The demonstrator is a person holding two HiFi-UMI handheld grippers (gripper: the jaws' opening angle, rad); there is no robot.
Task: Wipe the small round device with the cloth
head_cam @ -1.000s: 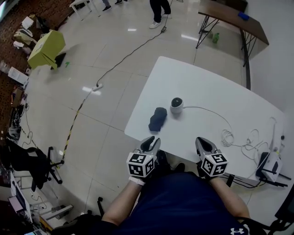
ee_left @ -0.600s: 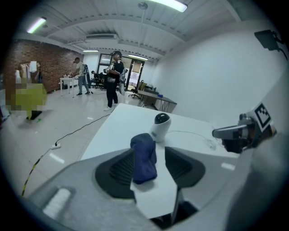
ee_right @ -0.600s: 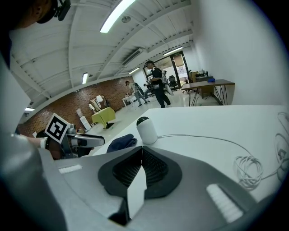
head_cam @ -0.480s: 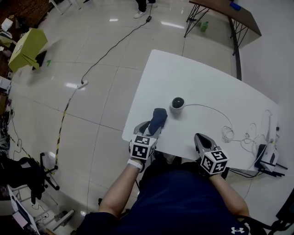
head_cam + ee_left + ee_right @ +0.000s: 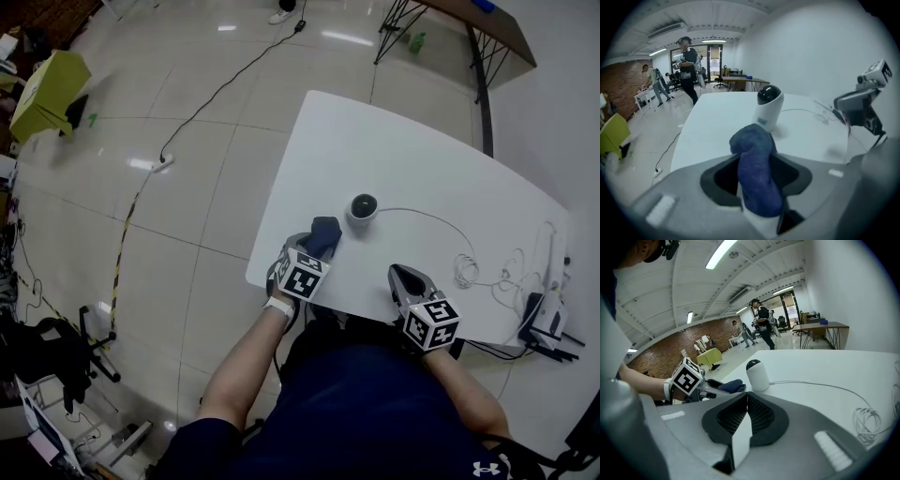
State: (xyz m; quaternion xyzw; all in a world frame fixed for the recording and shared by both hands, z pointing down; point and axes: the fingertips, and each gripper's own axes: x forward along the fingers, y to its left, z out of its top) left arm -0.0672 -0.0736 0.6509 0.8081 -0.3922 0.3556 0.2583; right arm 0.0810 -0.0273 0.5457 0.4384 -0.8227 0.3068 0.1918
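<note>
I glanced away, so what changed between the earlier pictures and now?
The left gripper went forward and down onto the blue cloth; its jaws opened, then just began closing, with the cloth between them, not yet clamped. The right gripper stayed shut by the table; the round device did not move.

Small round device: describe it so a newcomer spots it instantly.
On the white table, near its left front edge, just beyond the crumpled dark blue cloth, stands a small white rounded cylinder. Its black dome top and trailing thin white cable set it apart.
</note>
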